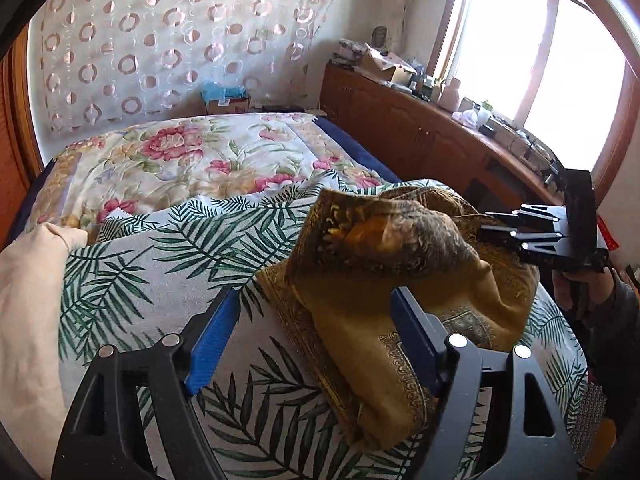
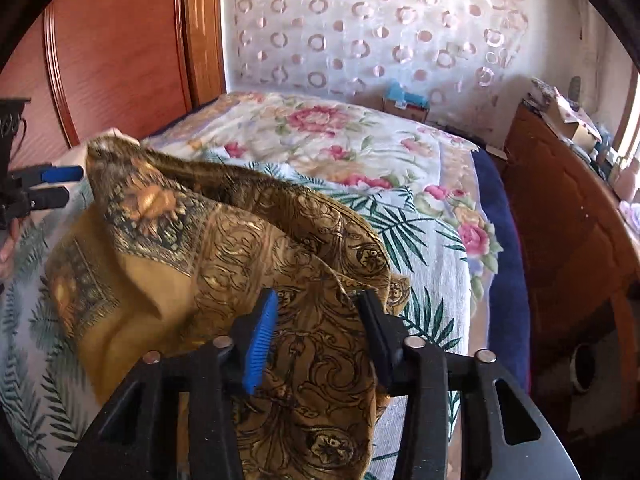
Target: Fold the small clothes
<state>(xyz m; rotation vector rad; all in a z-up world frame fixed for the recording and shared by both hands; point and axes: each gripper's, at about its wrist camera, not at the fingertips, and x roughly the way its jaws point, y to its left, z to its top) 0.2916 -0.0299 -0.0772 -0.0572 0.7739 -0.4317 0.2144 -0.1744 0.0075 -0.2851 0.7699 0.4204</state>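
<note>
Two grippers over the bed [image 1: 168,280], working one mustard patterned cloth [image 1: 384,264]. Bunched and rumpled on the palm-leaf sheet [image 1: 152,264], near edge, floral quilt [image 1: 192,152] beyond. Left gripper [image 1: 316,344] with fingers wide apart, right finger [image 1: 416,344] touching the cloth's near fold, nothing clamped. Right gripper [image 2: 320,344] with fingers partly closed, cloth draped between them; cannot tell whether pinched. Cream fabric [image 1: 28,304] lying at far left.
</note>
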